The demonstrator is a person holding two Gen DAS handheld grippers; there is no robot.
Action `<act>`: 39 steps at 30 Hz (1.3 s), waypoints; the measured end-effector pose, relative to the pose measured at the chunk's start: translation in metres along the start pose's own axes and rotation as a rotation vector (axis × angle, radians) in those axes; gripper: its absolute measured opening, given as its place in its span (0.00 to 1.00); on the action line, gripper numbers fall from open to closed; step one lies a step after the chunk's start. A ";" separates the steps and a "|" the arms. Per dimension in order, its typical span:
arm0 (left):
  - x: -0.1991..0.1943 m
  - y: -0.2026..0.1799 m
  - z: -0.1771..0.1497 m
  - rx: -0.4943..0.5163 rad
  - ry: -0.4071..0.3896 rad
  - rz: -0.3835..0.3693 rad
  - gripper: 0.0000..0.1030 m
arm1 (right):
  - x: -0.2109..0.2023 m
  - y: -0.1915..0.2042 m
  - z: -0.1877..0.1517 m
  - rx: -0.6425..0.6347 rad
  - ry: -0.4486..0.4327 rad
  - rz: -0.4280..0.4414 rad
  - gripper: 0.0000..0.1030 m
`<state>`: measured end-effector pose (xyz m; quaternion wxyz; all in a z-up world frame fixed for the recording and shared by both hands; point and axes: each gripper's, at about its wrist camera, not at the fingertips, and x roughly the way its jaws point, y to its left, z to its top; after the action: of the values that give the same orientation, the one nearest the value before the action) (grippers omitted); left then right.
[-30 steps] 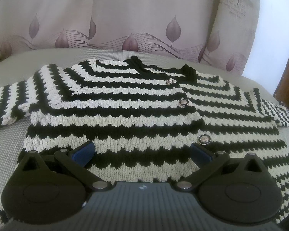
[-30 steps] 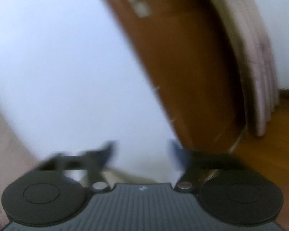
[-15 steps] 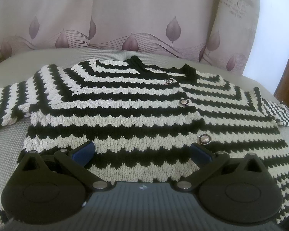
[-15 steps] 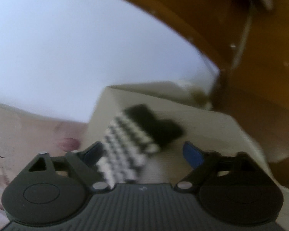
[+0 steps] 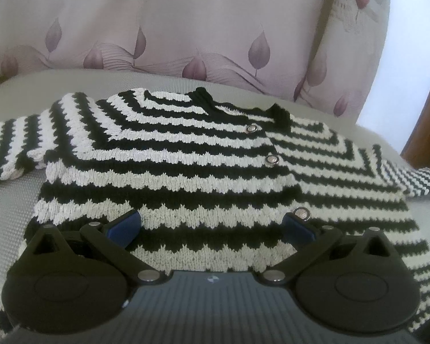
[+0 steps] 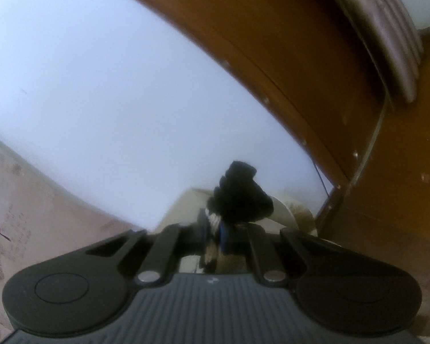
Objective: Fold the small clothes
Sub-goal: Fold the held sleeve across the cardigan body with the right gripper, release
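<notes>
A small black-and-white striped knit cardigan (image 5: 203,172) with three metal buttons lies flat, front up, on a grey sofa seat (image 5: 11,209). My left gripper (image 5: 212,226) is open, its blue pads hovering over the cardigan's lower hem, holding nothing. The cardigan's right sleeve (image 5: 424,177) stretches off to the right edge of the left wrist view. My right gripper (image 6: 215,235) is shut on that sleeve's black cuff (image 6: 240,195), which bunches up above the closed pads.
The sofa back (image 5: 186,28) with a pink leaf-print cover rises behind the cardigan. A white wall (image 6: 100,86) and a brown wooden door frame (image 6: 272,57) stand to the right of the sofa. The cardigan's left sleeve (image 5: 11,146) lies spread out flat.
My right gripper swung down over the right sleeve's cuff and closed on it. The left gripper and the cardigan body stayed almost still.
</notes>
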<state>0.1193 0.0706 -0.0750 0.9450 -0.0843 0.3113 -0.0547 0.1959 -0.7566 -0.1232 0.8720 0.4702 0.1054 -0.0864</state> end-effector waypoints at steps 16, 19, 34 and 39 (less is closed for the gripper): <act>-0.019 0.051 -0.007 -0.330 -0.143 -0.187 1.00 | -0.052 0.236 -0.069 -0.181 0.037 0.355 0.08; -0.023 0.057 -0.009 -0.371 -0.177 -0.185 1.00 | -0.050 0.281 -0.105 -0.190 0.079 0.438 0.08; -0.031 0.069 -0.014 -0.443 -0.235 -0.210 1.00 | 0.011 0.380 -0.291 -0.163 0.364 0.572 0.08; -0.032 0.070 -0.015 -0.452 -0.242 -0.217 1.00 | 0.031 0.384 -0.346 -0.173 0.453 0.554 0.08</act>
<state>0.0880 0.1425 -0.0816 0.9210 -0.3320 0.1898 -0.0744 0.2860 -0.2597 -0.0093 0.8535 0.4125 0.1715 0.2684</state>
